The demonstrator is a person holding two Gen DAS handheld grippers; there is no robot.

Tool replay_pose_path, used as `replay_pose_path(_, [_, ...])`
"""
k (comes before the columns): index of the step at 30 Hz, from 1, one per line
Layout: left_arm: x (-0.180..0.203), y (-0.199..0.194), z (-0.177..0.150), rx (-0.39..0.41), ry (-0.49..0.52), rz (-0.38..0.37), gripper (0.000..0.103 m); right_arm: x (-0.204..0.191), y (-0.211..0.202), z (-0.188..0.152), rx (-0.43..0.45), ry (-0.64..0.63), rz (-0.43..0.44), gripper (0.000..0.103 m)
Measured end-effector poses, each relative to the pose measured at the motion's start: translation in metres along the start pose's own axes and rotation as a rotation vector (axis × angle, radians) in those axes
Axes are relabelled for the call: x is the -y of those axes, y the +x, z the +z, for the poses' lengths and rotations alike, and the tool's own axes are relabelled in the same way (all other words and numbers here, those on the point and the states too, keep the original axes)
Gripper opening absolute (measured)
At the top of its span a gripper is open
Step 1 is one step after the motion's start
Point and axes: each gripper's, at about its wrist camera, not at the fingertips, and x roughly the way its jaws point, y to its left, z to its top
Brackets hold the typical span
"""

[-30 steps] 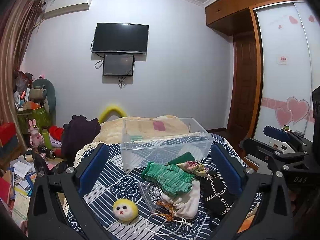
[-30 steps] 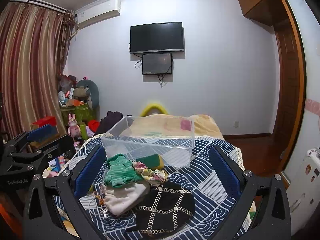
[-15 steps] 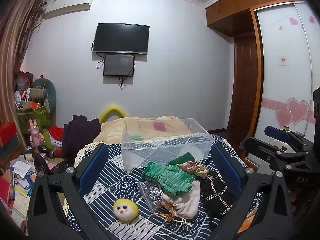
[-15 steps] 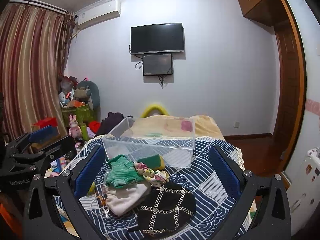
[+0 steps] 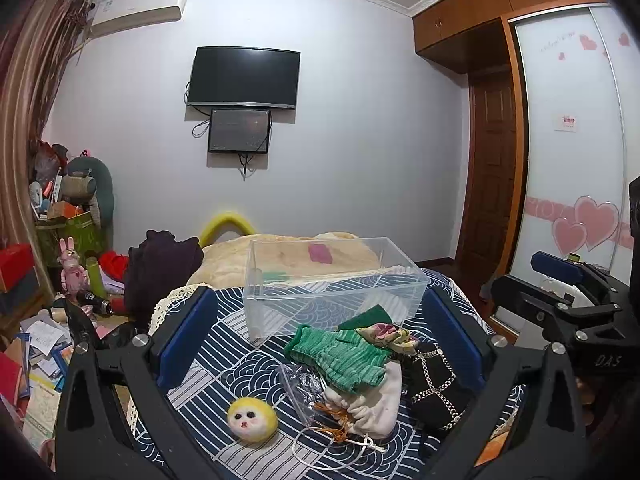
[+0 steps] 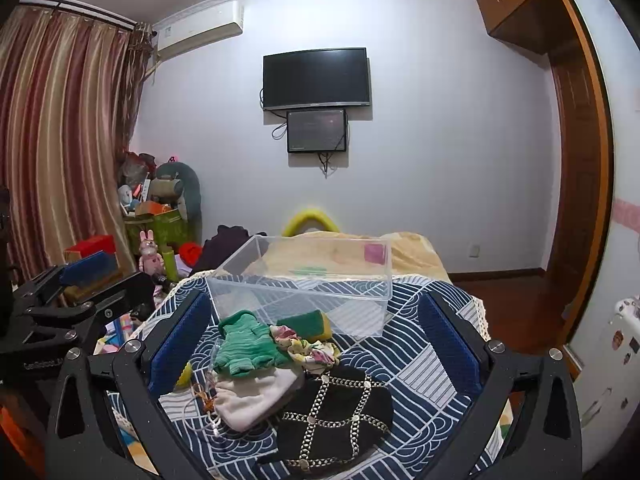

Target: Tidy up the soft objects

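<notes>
Bedding in a navy wave print lies under both tools. In the left wrist view, we see the left gripper spread wide, its blue pads grasping nothing. Between its fingers sits a heap of soft things: a green knitted glove on top, a cream drawstring pouch nearer the tool, a black chain-patterned bag by the right finger, a floral cloth touching the glove. A yellow plush ball with a face lies apart, toward the left finger. Beyond the heap stands a clear plastic bin, with a green sponge just in front of it.

In the right wrist view, we see the right gripper likewise released and holding nothing. The same heap lies between its fingers, the black bag nearest, the glove toward the left finger, the bin beyond. The left gripper's body shows at far left.
</notes>
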Motion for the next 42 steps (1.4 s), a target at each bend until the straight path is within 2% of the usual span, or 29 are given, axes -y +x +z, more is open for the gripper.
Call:
replay_pose_path(30, [0.002, 0.0, -0.001, 0.004, 0.022, -0.007, 0.103, -0.003, 0.0, -0.001, 0.001, 0.004, 0.009, 0.103])
replay_pose_path(35, [-0.003, 0.008, -0.006, -0.02, 0.036, 0.02, 0.103, 0.009, 0.016, -0.009, -0.066, 0.048, -0.005, 0.103])
replay_pose_path(42, [-0.034, 0.041, -0.037, -0.174, -0.007, 0.063, 0.103, 0.033, 0.046, -0.039, -0.227, 0.12, -0.003, 0.103])
